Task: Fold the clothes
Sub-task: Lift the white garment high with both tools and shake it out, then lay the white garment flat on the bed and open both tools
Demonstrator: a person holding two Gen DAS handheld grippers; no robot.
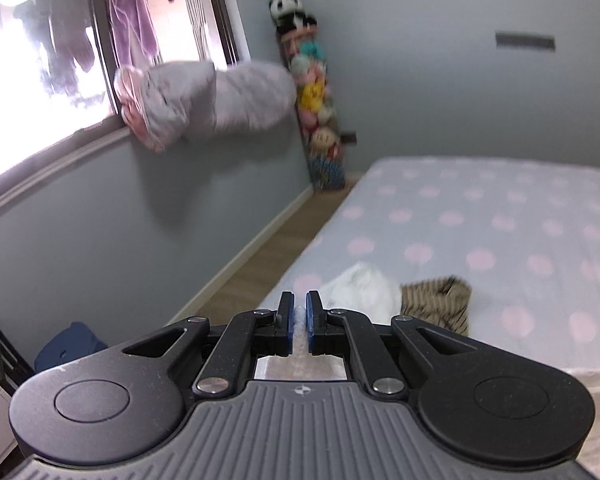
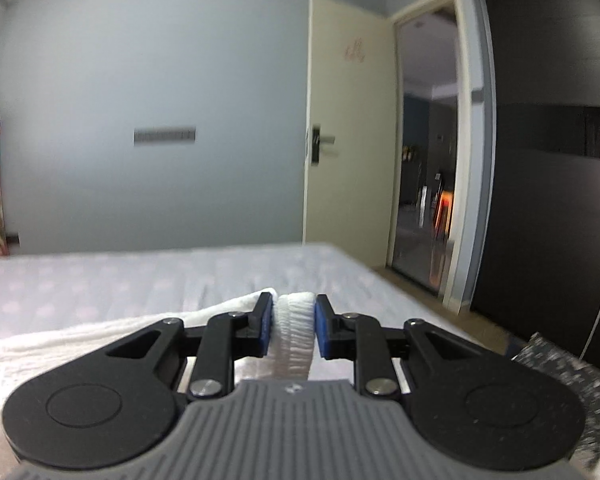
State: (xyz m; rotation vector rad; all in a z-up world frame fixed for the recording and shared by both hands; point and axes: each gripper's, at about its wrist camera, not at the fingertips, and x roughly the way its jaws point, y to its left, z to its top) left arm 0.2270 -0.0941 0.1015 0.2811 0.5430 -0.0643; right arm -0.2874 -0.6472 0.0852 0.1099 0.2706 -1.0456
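My right gripper (image 2: 290,330) is shut on a thick fold of a white ribbed garment (image 2: 80,336), which spreads left and down from the jaws above the bed (image 2: 180,276). My left gripper (image 1: 299,320) is nearly closed, with a thin bit of pale fabric showing between the blue pads (image 1: 288,322); whether it grips that is unclear. In the left wrist view, a crumpled white garment (image 1: 364,288) and a brown striped garment (image 1: 440,300) lie on the polka-dot bed sheet (image 1: 500,232) just ahead of the gripper.
A grey-and-pink bundle of cloth (image 1: 204,100) sits at the window sill. A column of plush toys (image 1: 316,92) stands in the corner. A wood floor strip (image 1: 276,252) runs between wall and bed. An open door (image 2: 348,120) and dark wardrobe (image 2: 548,160) are on the right.
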